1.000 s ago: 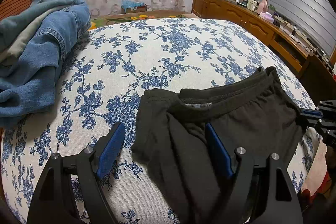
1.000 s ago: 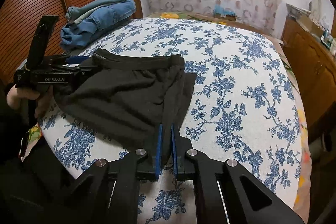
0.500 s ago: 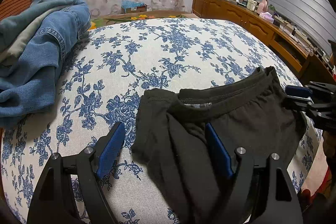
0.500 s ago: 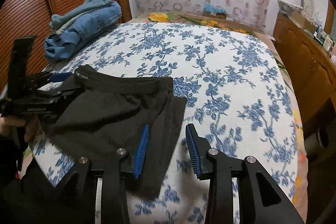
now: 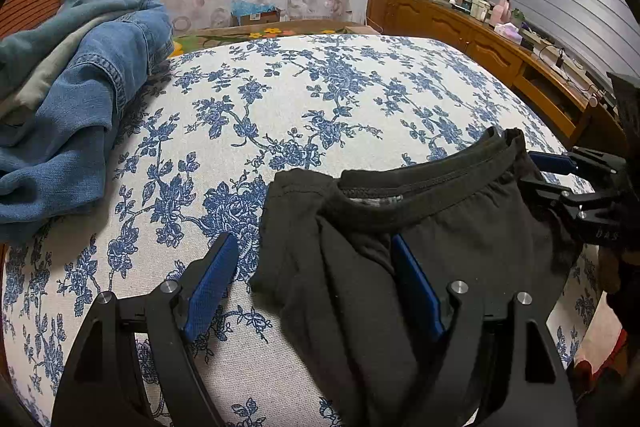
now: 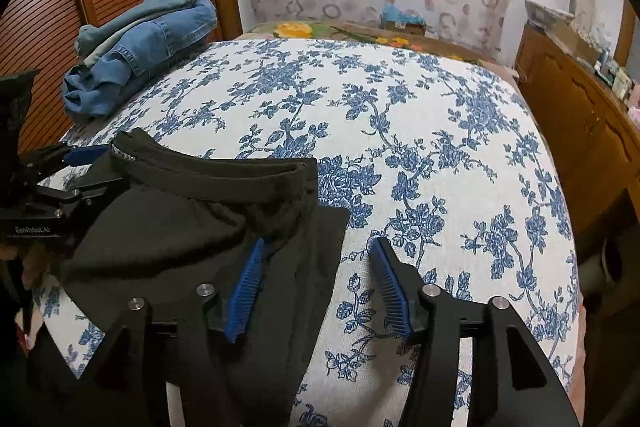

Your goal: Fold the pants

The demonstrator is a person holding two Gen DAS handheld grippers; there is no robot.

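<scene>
Left to right: jeans (image 5: 80, 99) heaped at the bed's (image 5: 320, 99) far left; left tongs (image 5: 312, 287) wide open, gripping nothing; black pants (image 6: 192, 227) folded near the bed's near edge; right tongs (image 6: 316, 283) opening — straddling the pants' edge, not pressing it.

- Both wrist views are evenly and softly lit by indoor light; its source lies outside the frames.
- Shadows are faint, with only a soft dark edge under the black pants (image 5: 440, 247) on the floral bedspread (image 5: 280, 99).
- The pants read nearly featureless, their folds lost in darkness.
- Strong fisheye bending curves the bed and the far walls.
- Black vignette fills the corners.
- Near parts are sharp; the far cabinet (image 5: 500, 43) looks slightly soft.
</scene>
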